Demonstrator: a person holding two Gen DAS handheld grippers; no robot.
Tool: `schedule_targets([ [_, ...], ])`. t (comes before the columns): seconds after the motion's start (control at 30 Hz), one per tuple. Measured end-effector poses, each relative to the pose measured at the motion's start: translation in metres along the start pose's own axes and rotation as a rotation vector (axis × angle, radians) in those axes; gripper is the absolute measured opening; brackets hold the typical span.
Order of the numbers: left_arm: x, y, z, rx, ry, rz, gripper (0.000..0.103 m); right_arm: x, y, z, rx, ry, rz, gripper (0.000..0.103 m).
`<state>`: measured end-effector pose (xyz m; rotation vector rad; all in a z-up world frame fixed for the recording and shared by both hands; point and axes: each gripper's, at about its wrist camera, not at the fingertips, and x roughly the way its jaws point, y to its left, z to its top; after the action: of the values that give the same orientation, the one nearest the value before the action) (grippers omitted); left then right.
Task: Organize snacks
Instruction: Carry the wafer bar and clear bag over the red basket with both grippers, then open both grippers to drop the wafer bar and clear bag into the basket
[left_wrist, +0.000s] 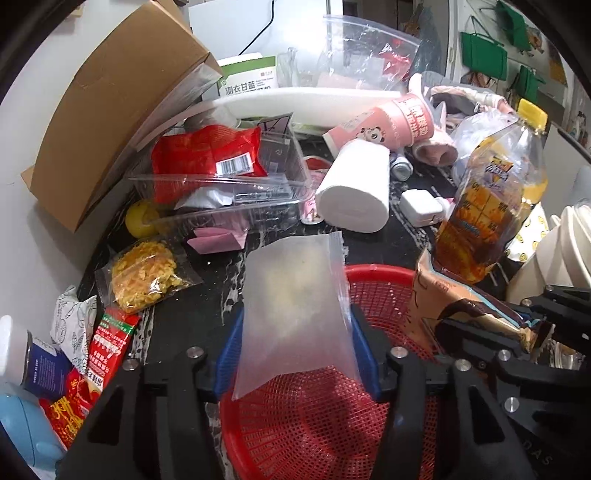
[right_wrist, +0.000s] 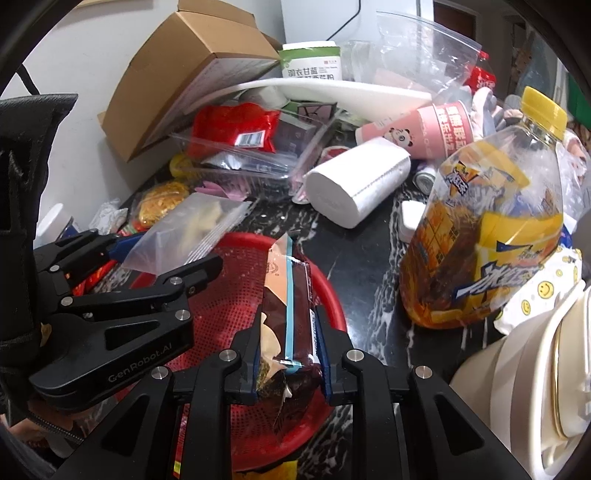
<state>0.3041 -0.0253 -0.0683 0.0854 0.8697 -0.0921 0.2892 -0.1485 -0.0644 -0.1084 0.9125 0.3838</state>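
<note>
A red mesh basket (left_wrist: 380, 271) sits on the dark marbled counter, right below both grippers. My left gripper (left_wrist: 295, 314) holds a frosted zip bag (left_wrist: 299, 295) by its side edges between the blue pads, over the basket's left half. In the right wrist view, the left gripper (right_wrist: 177, 251) and its bag (right_wrist: 192, 229) reach in from the left. My right gripper (right_wrist: 290, 321) is shut on a brown snack packet (right_wrist: 295, 288) with a light blue stripe, above the basket (right_wrist: 332, 295). The left wrist view shows this packet (left_wrist: 443, 302) at the basket's right rim.
A large orange drink bottle (right_wrist: 487, 236) stands right of the basket, with white bowls (right_wrist: 535, 387) nearer. Behind lie a paper roll (left_wrist: 354, 192), a pink cup (left_wrist: 391, 122), a clear tray with a red pack (left_wrist: 207, 155), a cardboard box (left_wrist: 110, 103) and a bag of yellow crisps (left_wrist: 144, 277).
</note>
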Motion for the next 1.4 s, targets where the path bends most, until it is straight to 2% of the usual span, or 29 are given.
schedule_targets([
  [0.13,0.001,0.000,0.000,0.000,0.020,0.027,0.074,-0.003,-0.001,0.000,0.011,0.000,-0.022,0.041],
  [0.17,0.000,0.000,0.000,0.000,0.016,0.034,0.075,-0.005,-0.001,0.000,0.009,-0.005,-0.034,0.043],
  [0.33,-0.007,-0.001,0.002,0.003,0.006,0.045,0.075,-0.016,-0.001,0.001,0.007,-0.019,-0.045,0.043],
  [0.7,-0.050,-0.004,0.008,0.004,-0.061,0.041,0.075,-0.056,0.006,0.007,-0.002,-0.079,-0.068,0.043],
  [1.07,-0.114,-0.009,0.006,0.009,-0.156,0.038,0.075,-0.117,0.022,0.004,-0.017,-0.168,-0.089,0.043],
  [1.4,-0.180,-0.013,-0.008,0.014,-0.240,0.021,0.075,-0.179,0.043,-0.015,-0.039,-0.255,-0.112,0.046],
])
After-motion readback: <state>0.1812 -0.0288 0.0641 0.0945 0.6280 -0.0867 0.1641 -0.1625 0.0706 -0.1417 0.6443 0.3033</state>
